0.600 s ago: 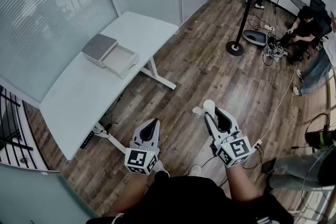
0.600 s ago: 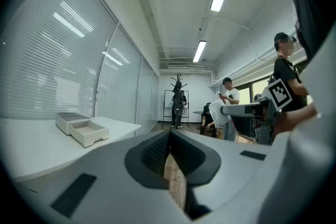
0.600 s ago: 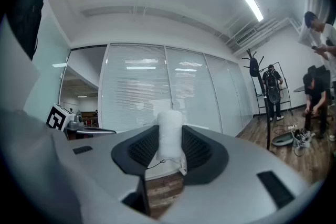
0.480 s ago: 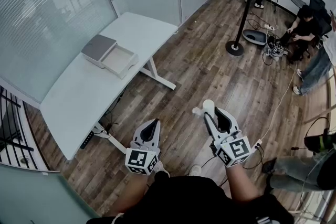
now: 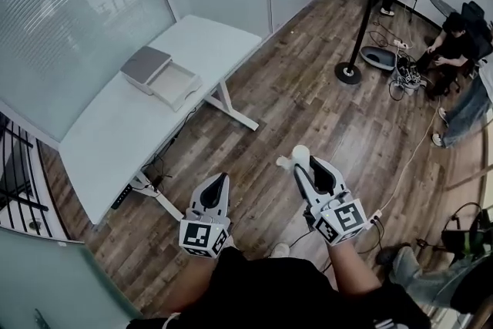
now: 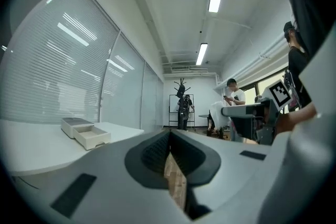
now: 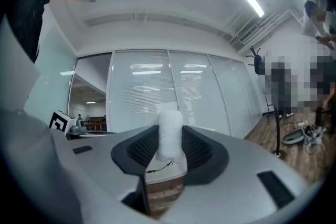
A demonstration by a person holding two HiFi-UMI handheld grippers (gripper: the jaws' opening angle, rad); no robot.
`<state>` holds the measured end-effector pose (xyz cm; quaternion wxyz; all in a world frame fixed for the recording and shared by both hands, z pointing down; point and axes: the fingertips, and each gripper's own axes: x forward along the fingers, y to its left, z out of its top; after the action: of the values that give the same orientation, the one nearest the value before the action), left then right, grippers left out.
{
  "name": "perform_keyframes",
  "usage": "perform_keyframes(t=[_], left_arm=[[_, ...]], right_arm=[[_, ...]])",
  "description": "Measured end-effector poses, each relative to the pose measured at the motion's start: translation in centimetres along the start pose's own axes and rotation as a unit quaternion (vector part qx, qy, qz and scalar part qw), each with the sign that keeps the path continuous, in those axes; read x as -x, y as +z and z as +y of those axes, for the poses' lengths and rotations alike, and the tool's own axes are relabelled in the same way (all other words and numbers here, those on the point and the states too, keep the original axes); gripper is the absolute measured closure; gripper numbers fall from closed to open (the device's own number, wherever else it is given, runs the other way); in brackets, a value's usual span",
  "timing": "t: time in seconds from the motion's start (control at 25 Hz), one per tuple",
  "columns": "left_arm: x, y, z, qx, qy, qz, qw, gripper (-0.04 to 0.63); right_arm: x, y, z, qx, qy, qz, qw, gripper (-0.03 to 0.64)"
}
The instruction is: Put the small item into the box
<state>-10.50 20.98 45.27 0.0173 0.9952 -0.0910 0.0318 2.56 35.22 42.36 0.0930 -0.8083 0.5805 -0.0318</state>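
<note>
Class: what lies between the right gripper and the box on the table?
Head view: wooden floor, the table's leg, then bare tabletop before the box.

Left gripper (image 5: 222, 178) and right gripper (image 5: 305, 168) each slightly further left in the head view.

White small item (image 5: 299, 155), grey-and-cream box (image 5: 145, 62)

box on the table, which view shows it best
The head view: it looks down on the box on the white table, showing the open tray beside its grey-topped part. The left gripper view shows it only low and side-on, with the inside hidden. The right gripper view doesn't show it.
</note>
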Motion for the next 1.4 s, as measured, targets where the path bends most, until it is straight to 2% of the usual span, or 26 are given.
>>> perform_keyframes(t=[0.2,0.44,0.56,0.68,0.76,0.96,1.2,1.4], left_arm=[[0.1,-0.6,-1.1,0.004,0.011,0.007,0.9999,0.581],[-1.7,-0.4,0.7,0.009,0.016,0.007,0.9998,0.581],[-3.4,-0.7,2.0,0.02,0.017,0.008,0.9996,0.581],[-6.4,0.2,3.0,0.041,0.012,-0.009,0.9991,0.581],[-8.2,1.0,3.9,0.042,0.006,-0.018,0.9989,0.581],[-11.3,2.2,7.7,0.039,0.005,-0.021,0.999,0.581],[-13.4,3.1,13.3,0.016,0.016,-0.017,0.9996,0.581],[-14.1,2.5,17.8,0.022,0.025,-0.011,0.9994,0.581]], right_arm=[[-1.1,-0.4,-0.3,-0.016,0.023,0.006,1.0,0.471],[-4.3,-0.5,-0.9,-0.026,0.036,0.004,0.999,0.47],[-5.8,0.1,-1.2,-0.026,0.045,-0.005,0.999,0.469],[-7.6,0.7,-2.0,-0.013,0.052,-0.004,0.999,0.468],[-9.3,0.9,-2.5,-0.01,0.053,-0.003,0.999,0.468],[-14.2,2.0,-3.4,-0.005,0.049,-0.011,0.999,0.468],[-20.4,2.3,-3.1,-0.005,0.056,-0.013,0.998,0.468],[-25.1,1.8,-2.1,0.008,0.068,-0.006,0.998,0.468]])
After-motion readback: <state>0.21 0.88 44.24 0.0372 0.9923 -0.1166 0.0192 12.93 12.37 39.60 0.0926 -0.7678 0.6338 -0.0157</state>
